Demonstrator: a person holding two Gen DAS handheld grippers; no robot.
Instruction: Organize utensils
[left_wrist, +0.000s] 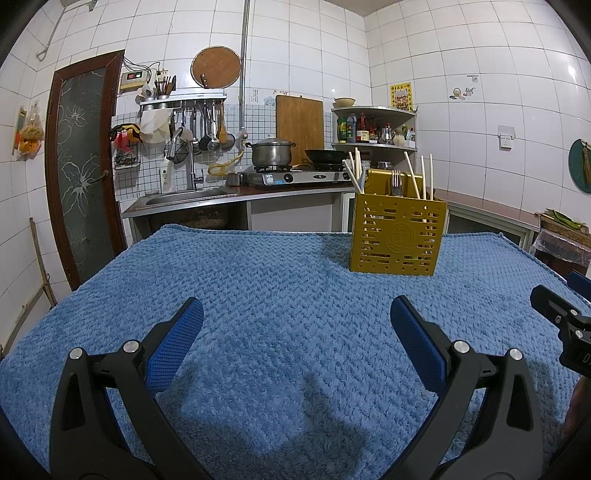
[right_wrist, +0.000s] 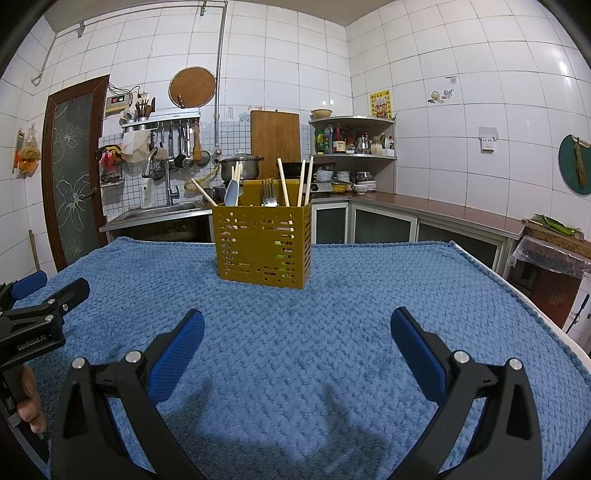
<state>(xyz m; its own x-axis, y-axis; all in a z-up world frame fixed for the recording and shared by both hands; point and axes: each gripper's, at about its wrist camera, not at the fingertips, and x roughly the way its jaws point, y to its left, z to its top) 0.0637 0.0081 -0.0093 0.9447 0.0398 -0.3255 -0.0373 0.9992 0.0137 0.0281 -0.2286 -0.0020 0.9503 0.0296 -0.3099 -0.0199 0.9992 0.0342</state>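
Observation:
A mustard-yellow slotted utensil holder (left_wrist: 397, 238) stands upright at the far side of the blue towel (left_wrist: 266, 288); it also shows in the right wrist view (right_wrist: 264, 245). In it stand several chopsticks (right_wrist: 283, 182), forks (right_wrist: 269, 194) and a pale spoon (right_wrist: 232, 192). My left gripper (left_wrist: 295, 325) is open and empty, low over the towel, near side. My right gripper (right_wrist: 297, 336) is open and empty beside it. The right gripper's tip shows at the left view's right edge (left_wrist: 554, 306); the left gripper shows at the right view's left edge (right_wrist: 48, 306).
The towel-covered table ends in a white edge on the right (right_wrist: 546, 317). Behind are a sink counter (left_wrist: 184, 199), a stove with a pot (left_wrist: 271, 151), a corner shelf (left_wrist: 373, 129) and a door (left_wrist: 81, 166) at left. A box with greens (right_wrist: 554, 236) stands at right.

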